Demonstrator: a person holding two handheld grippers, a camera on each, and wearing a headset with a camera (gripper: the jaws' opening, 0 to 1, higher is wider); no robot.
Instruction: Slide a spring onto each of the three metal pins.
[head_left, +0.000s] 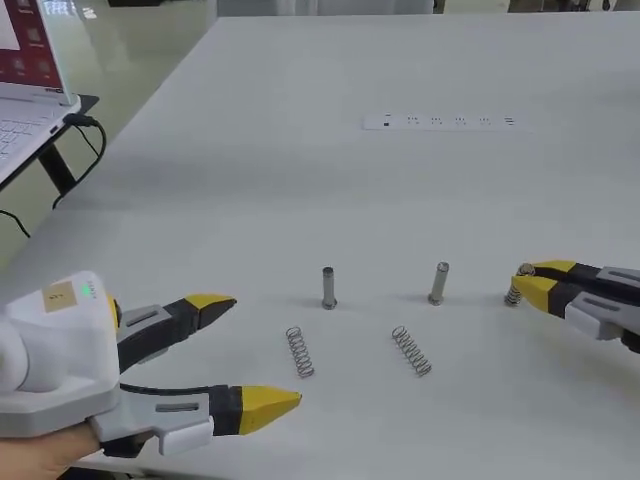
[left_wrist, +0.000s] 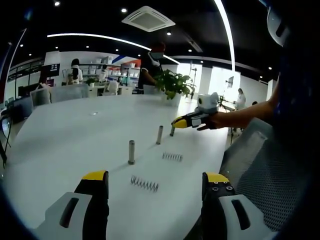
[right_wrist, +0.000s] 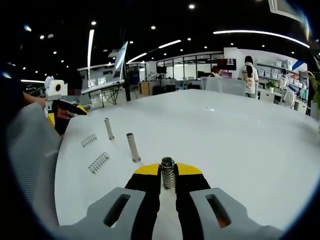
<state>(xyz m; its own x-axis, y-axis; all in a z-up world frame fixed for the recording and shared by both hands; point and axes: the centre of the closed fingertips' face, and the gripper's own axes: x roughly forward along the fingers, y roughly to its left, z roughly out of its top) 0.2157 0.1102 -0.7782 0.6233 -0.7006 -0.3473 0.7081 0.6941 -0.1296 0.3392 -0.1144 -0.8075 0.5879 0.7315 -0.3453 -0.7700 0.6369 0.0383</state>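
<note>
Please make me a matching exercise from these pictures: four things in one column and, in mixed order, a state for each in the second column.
Column one
1. left gripper
2. right gripper
3. middle pin
4. loose spring

Column two
A. lies flat on the table
B. open, holds nothing
C. stands bare, no spring on it
D. shut on the upright spring

Pairs: 1-B, 2-D, 3-C, 4-A

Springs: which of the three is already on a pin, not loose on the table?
The far-right spring, upright on its pin between the right tongs. The other two springs lie flat on the table, in front of the two bare pins.
</note>
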